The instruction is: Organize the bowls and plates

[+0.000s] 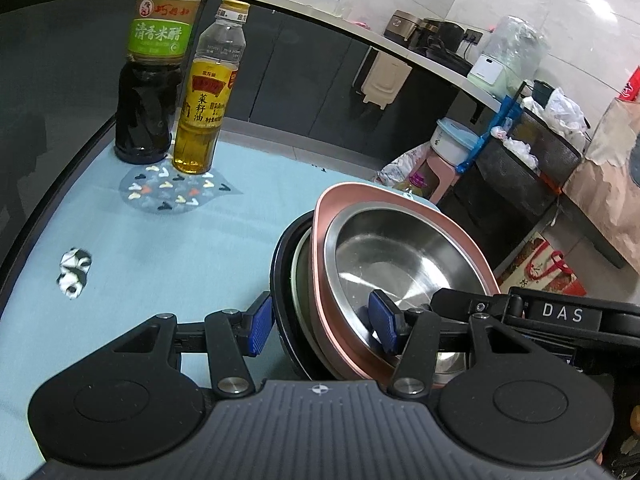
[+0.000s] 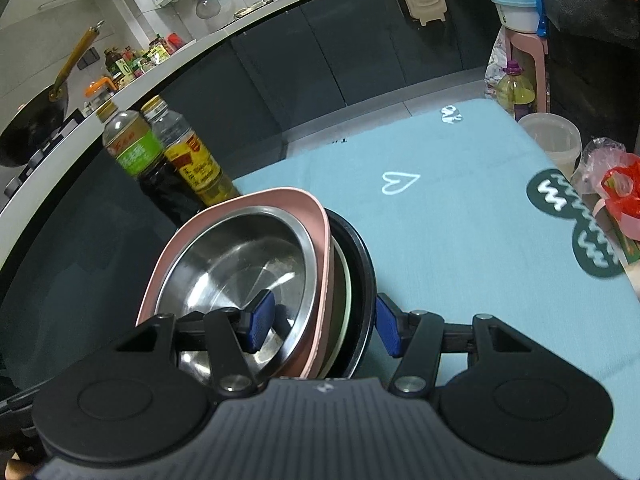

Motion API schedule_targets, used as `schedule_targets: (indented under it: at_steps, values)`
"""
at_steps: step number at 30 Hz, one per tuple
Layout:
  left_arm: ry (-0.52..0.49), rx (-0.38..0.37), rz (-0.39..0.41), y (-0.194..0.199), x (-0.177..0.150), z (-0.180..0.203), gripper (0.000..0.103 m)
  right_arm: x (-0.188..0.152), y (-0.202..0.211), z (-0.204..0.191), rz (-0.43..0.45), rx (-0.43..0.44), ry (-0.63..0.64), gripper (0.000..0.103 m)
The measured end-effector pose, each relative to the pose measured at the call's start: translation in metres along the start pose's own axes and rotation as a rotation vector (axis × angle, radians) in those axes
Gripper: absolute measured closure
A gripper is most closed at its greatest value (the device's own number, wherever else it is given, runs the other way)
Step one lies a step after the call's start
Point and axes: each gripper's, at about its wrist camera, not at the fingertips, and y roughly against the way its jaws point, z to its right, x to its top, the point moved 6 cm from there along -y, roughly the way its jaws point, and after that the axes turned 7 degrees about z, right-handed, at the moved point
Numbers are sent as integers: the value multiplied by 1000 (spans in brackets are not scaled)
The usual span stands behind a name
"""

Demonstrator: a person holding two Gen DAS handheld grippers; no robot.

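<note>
A nested stack is held tilted on edge above the blue tablecloth. It is a steel bowl inside a pink dish, a pale plate behind it, and a black plate outermost. My left gripper is shut on the stack's rim, one pad inside the steel bowl, one outside the black plate. My right gripper is shut on the same stack from the other side. There the steel bowl, pink dish and black plate show between its pads.
A dark vinegar bottle and a yellow oil bottle stand at the table's far left; both show in the right view. A plastic tub and a red bag sit at the right edge. Blue tablecloth spreads around.
</note>
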Motion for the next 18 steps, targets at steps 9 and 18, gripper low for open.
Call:
schedule_targets:
  at_steps: [9, 18]
  values:
    - [23, 14, -10, -37, 14, -7, 54, 15, -31, 12, -20, -7, -24, 51]
    - [50, 33, -27, -63, 17, -17, 54, 25, -55, 19, -30, -7, -18, 51]
